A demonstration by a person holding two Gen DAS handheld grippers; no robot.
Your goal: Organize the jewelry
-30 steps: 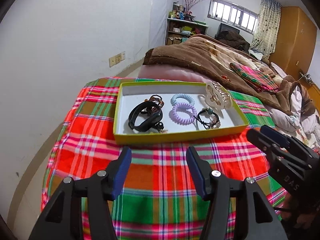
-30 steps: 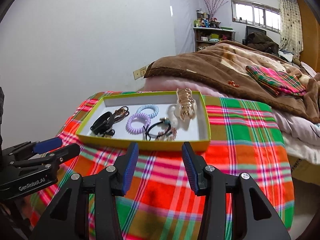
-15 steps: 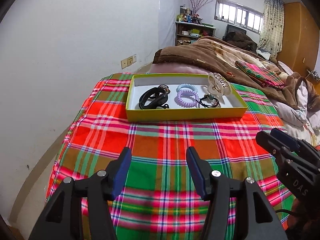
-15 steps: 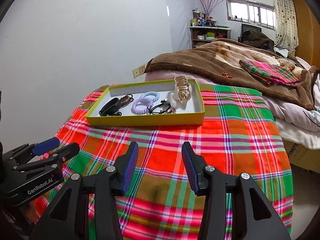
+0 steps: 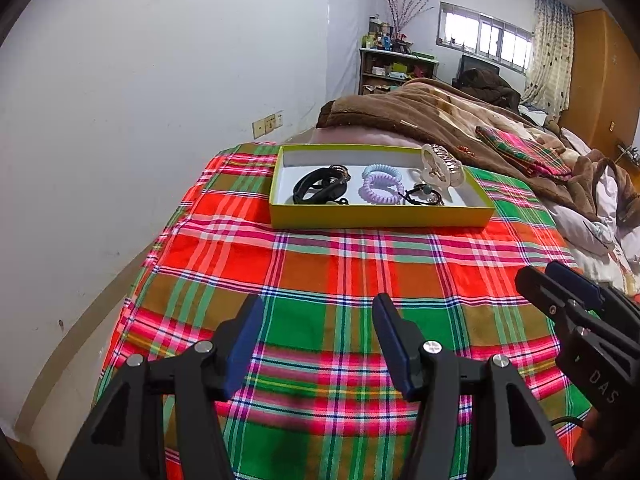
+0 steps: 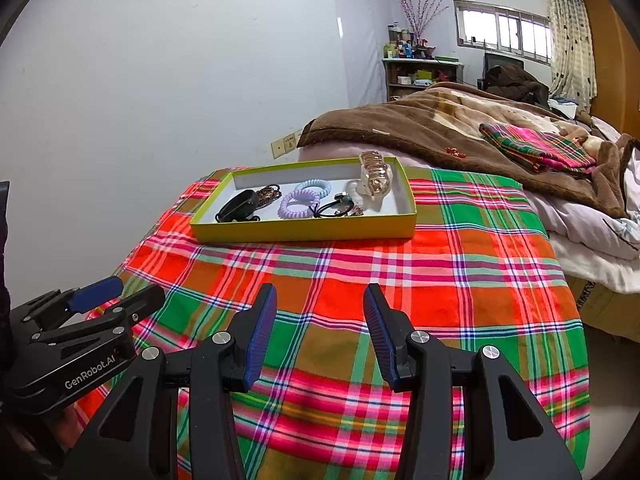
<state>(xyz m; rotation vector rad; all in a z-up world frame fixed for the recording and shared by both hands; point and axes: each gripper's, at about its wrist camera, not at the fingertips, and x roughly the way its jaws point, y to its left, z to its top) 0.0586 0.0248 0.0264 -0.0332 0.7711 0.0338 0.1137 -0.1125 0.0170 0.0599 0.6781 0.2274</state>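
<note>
Yellow-green tray [image 5: 380, 216] of jewelry near the far edge of the plaid-covered desk [image 5: 320, 264], well beyond both tongs: black band [image 5: 316, 190] at its left end, lilac coil tie [image 5: 380, 190] in the middle, clear claw clip [image 5: 442, 168] toward the right. Left tongs [image 5: 316, 340] and right tongs [image 6: 320, 332] low over the near edge, each parted about halfway, gripping nothing, touching nothing

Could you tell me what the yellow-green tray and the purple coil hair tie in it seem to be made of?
Yellow-green tray: probably cardboard, matte, with thin straight walls and a white lining. Purple coil hair tie: likely smooth, slightly glossy plastic, wound like a telephone cord.
</note>
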